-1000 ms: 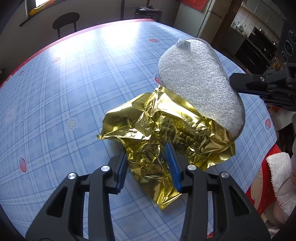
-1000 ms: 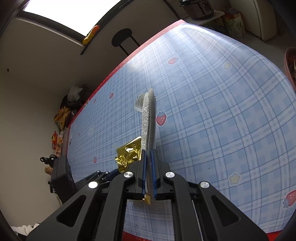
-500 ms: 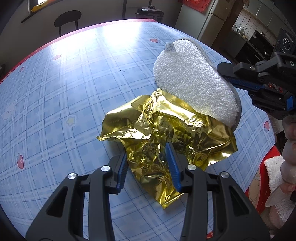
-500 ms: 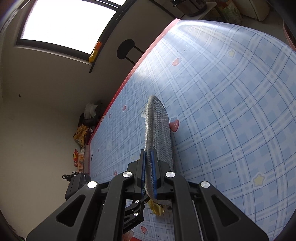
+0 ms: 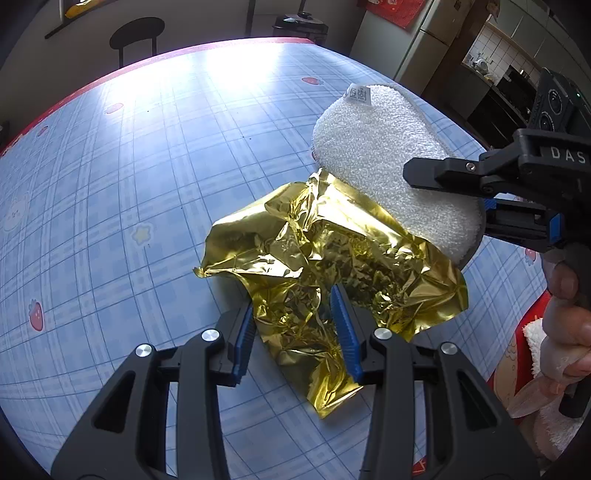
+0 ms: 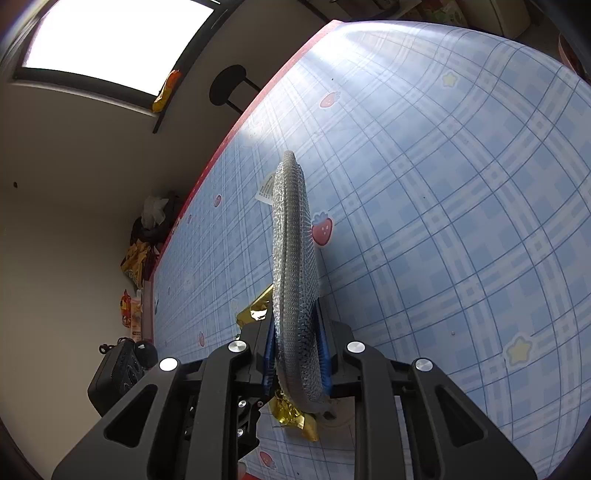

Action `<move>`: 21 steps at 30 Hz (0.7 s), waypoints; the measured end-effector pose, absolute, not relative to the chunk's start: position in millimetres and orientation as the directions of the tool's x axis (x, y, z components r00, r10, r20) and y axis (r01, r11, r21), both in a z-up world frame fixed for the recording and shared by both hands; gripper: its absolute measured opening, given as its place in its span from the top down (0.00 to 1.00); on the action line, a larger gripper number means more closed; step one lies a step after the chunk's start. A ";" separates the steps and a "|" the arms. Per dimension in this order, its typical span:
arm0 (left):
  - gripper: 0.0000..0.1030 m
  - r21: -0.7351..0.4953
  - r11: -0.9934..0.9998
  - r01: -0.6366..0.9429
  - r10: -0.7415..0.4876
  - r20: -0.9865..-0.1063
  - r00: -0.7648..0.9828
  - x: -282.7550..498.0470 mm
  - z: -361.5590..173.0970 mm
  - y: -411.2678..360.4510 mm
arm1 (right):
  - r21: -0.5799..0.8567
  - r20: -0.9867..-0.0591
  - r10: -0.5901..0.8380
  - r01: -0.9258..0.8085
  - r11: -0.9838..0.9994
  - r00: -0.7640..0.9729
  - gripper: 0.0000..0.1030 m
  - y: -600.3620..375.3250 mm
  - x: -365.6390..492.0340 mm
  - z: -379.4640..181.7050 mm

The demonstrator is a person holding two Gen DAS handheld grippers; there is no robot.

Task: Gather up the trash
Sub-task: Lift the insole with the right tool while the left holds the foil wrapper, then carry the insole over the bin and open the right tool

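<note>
A crumpled gold foil wrapper [image 5: 332, 258] lies on the blue checked tablecloth [image 5: 129, 166] near its right edge. My left gripper [image 5: 291, 314] is open, its blue-padded fingers on either side of the foil's near flap. My right gripper [image 6: 297, 350] is shut on a white scrubbing sponge pad [image 5: 388, 158], held edge-on above the foil's far right side. In the right wrist view the pad [image 6: 295, 258] shows its grey mesh edge, with bits of the foil [image 6: 255, 314] beside and below it.
The table's red-trimmed edge [image 5: 532, 314] runs close on the right. A black stool [image 5: 136, 29] stands beyond the far edge. Kitchen cabinets [image 5: 491, 85] are at the back right. Bags and clutter [image 6: 144, 240] lie on the floor past the table's far side.
The right gripper with the sponge pad has tilted and shifted a little over the foil. The left gripper and the foil have stayed in place.
</note>
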State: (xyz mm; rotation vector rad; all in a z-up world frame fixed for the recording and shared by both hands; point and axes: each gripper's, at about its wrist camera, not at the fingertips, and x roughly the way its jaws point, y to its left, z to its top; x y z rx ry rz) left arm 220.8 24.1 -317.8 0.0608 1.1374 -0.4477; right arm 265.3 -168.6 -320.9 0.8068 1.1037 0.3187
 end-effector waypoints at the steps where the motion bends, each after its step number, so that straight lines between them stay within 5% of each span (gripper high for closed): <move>1: 0.60 -0.176 0.910 0.375 -0.314 -0.884 0.348 220.2 -316.3 25.4 | 0.706 -0.675 0.594 0.150 0.692 0.438 0.81 -168.7 266.2 -319.0; 21: 0.65 -0.174 0.940 0.292 -0.316 -0.761 0.566 210.9 -212.0 31.5 | 0.684 -0.625 0.490 0.123 0.719 0.607 0.82 -258.9 232.9 -259.5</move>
